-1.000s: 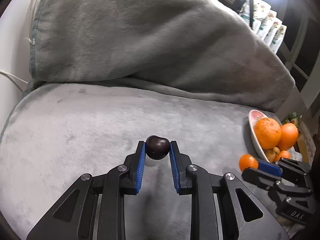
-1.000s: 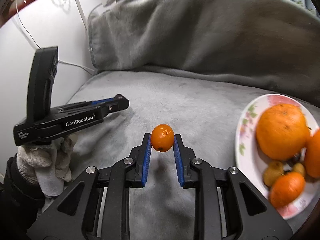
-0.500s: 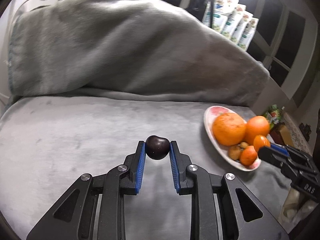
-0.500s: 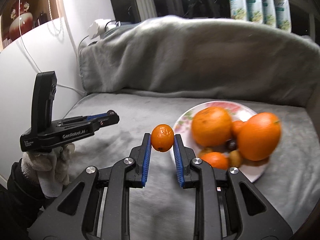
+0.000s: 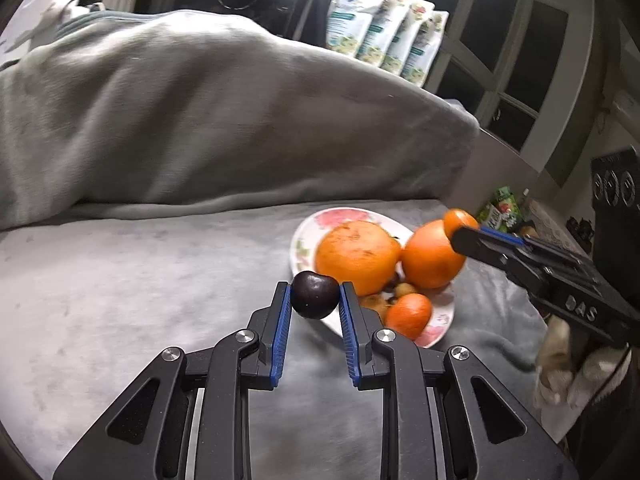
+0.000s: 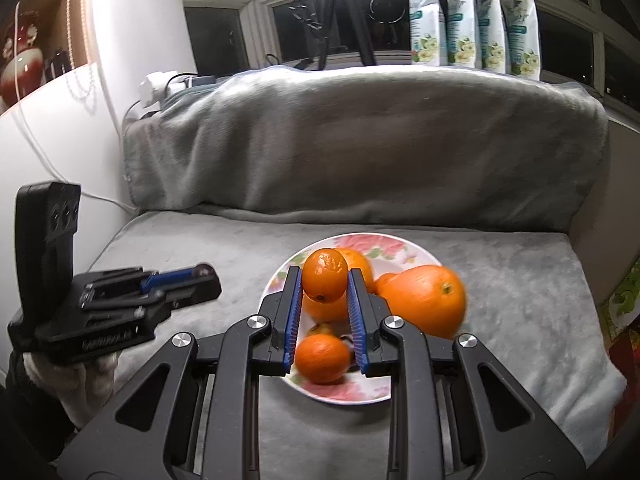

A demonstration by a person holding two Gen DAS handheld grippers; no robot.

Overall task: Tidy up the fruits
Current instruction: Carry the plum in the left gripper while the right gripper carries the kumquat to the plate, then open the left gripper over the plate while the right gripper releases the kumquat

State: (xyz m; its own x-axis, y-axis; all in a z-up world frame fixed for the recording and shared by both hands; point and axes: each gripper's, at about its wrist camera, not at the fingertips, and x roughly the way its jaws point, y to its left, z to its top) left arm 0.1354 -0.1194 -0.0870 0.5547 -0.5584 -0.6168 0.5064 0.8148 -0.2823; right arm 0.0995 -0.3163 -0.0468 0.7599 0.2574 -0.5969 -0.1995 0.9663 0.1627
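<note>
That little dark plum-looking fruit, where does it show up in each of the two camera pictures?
Left wrist view: the dark fruit sits at centre, pinched between the left gripper pads, just in front of the plate's near rim.
Right wrist view: only a dark tip of it shows at the far left, at the end of that gripper.
Shared landmark: the flowered plate of oranges.

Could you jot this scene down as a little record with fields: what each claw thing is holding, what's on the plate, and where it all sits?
Left gripper: shut on a dark plum
Right gripper: shut on a small orange
Plate: floral, holding two large oranges, a small tangerine and a few small brownish fruits
Surface: grey blanket over a sofa seat
Background: four flowered packets along the window sill
Task state: both held fruits are above or near the plate, not yet set down
</note>
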